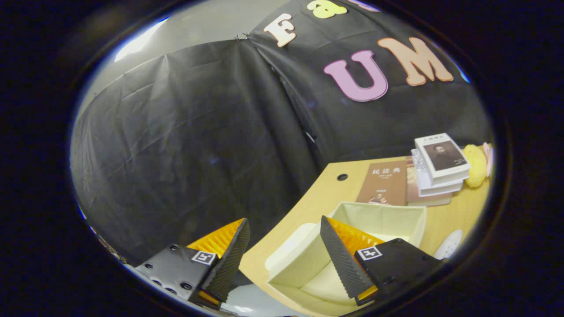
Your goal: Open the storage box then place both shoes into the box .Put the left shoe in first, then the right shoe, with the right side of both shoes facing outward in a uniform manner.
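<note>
Storage box [379,220], cream fabric, standing open on the wooden table [308,198]; its lid [295,255] lies folded down at the near side, under and just ahead of the right finger. The inside of the box looks empty. A pale rounded object [448,245], possibly a shoe, lies just beside the box on its right, too cropped to identify. Gripper [282,229] with fingers spread wide apart, nothing between them, held tilted above the table's near edge. Beyond the box: a brown book [383,182] flat on the table, a stack of books [440,167] next to it, and a yellow plush toy [476,165] behind the stack. Judged stage: box opened, shoes not yet placed. Risks: with the shoes barely in view, the wrong shoe may be picked first or turned the wrong way; the soft box wall may buckle or the lid flop back if a finger catches it during the swing toward the shoes
</note>
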### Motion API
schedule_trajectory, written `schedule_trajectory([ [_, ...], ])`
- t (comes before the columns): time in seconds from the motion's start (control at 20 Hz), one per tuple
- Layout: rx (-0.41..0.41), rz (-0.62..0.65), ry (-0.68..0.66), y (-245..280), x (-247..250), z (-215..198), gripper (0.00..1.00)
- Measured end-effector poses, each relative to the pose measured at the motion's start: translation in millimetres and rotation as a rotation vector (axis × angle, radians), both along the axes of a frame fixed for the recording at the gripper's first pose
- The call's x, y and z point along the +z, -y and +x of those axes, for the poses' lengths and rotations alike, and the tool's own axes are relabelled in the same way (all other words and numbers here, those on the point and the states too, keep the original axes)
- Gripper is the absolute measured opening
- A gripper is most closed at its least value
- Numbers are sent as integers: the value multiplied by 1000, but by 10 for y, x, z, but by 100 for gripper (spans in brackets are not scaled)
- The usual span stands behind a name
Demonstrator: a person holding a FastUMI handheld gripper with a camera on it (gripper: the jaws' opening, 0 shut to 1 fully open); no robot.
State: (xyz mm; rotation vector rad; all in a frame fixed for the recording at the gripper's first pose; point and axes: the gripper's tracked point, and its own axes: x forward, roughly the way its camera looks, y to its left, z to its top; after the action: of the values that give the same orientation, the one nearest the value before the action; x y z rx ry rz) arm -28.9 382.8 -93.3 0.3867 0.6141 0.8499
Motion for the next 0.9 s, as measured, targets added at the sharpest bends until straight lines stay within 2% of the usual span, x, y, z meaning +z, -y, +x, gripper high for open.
schedule_trajectory([
  [0.5,-195,-259,178,1456,-174,421,100],
  [0.7,-244,-349,173,1915,-444,459,100],
  [0.9,-290,-437,114,2344,-842,409,100],
])
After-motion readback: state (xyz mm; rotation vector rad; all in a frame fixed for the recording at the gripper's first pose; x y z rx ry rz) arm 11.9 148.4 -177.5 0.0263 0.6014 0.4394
